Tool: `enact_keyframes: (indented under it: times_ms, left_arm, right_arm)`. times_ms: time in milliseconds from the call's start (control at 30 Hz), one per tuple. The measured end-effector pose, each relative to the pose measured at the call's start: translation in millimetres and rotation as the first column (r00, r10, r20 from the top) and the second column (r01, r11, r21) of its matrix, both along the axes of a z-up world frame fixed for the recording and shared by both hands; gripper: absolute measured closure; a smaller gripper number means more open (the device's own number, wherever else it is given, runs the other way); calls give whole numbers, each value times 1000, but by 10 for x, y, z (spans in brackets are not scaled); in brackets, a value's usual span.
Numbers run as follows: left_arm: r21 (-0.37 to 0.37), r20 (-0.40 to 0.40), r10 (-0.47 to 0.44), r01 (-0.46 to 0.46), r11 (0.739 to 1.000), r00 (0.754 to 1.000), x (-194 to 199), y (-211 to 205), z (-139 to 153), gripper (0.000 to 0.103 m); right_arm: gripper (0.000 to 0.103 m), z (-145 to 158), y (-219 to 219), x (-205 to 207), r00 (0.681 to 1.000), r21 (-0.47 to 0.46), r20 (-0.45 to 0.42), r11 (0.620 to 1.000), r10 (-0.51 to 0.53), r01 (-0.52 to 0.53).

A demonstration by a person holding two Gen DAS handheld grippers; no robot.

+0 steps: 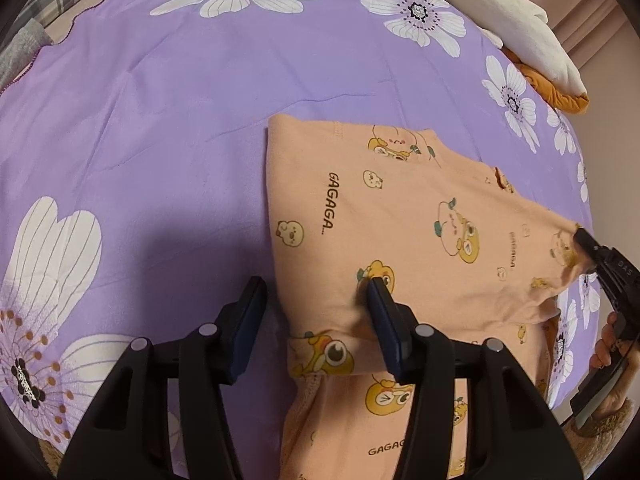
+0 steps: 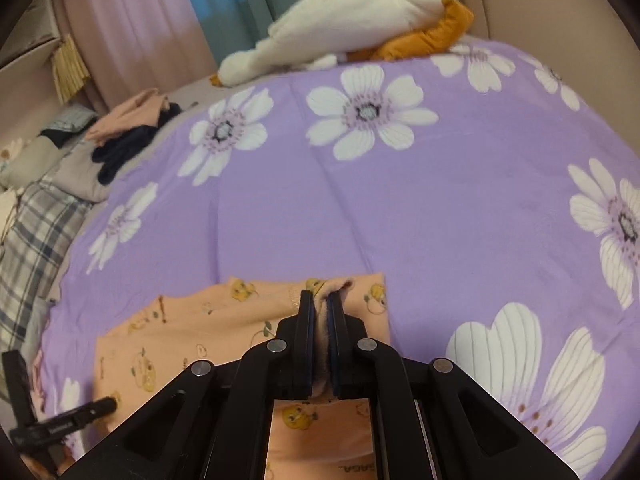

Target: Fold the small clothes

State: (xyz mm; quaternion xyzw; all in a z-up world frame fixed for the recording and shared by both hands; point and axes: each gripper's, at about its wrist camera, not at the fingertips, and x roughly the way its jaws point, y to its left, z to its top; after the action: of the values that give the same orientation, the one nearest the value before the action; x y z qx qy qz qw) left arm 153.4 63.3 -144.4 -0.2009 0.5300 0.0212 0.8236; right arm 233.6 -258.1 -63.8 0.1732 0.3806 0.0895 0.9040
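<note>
Peach printed garment (image 1: pixel 400 216): lies partly folded on the bed's purple flowered cover (image 1: pixel 160 120). Left tool (image 1: pixel 316 296): half open, one pad on the cloth, the other off its edge. Right tool (image 2: pixel 320 300): clamped on a garment edge. Right view only: clothes pile (image 2: pixel 128 128), curtains (image 2: pixel 160 12). Both views: white-and-orange plush (image 2: pixel 352 20).
</note>
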Motion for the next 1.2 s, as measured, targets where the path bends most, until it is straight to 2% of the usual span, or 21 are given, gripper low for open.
enact_keyframes:
  times_ms: [167, 267, 500, 633, 767, 867, 967, 1133, 1167, 1200]
  left_arm:
    - [18, -1, -2, 2, 1000, 1000, 16, -17, -17, 50]
    - [29, 0, -2, 2, 1000, 1000, 25, -38, -28, 50]
    - [47, 9, -11, 10, 999, 1000, 38, -64, -48, 48]
    - [65, 22, -24, 23, 998, 999, 24, -83, -58, 48]
    - [65, 26, -34, 32, 997, 999, 17, -82, -59, 47]
    - [58, 31, -34, 32, 998, 999, 5, -78, -64, 46]
    - [52, 34, -31, 30, 998, 999, -3, -88, -64, 45]
    - [57, 37, -34, 32, 998, 999, -10, -108, -63, 44]
    - [59, 36, -35, 33, 998, 999, -10, -111, -63, 44]
    - [59, 35, -34, 32, 998, 999, -8, -112, -62, 44]
  right_arm:
    - [96, -351, -18, 146, 994, 5, -109, 1000, 0, 1]
    - [96, -493, -27, 160, 990, -4, -142, 1000, -4, 3]
    - [96, -496, -12, 134, 990, -25, -142, 1000, 6, -10]
    - [95, -460, -40, 66, 990, -12, -141, 1000, -22, 21]
    - [81, -389, -57, -6, 990, -23, -135, 999, -34, 31]
    - [61, -338, -96, -79, 991, -7, -130, 999, -39, 38]
    - [60, -328, -104, -135, 991, 18, -130, 1000, -22, 24]
    - [60, -418, 1, -144, 988, -40, -157, 999, -6, 0]
    - [61, -433, 14, -152, 987, -43, -158, 999, -1, -6]
    - [67, -450, 24, -156, 988, -47, -157, 999, -2, -5]
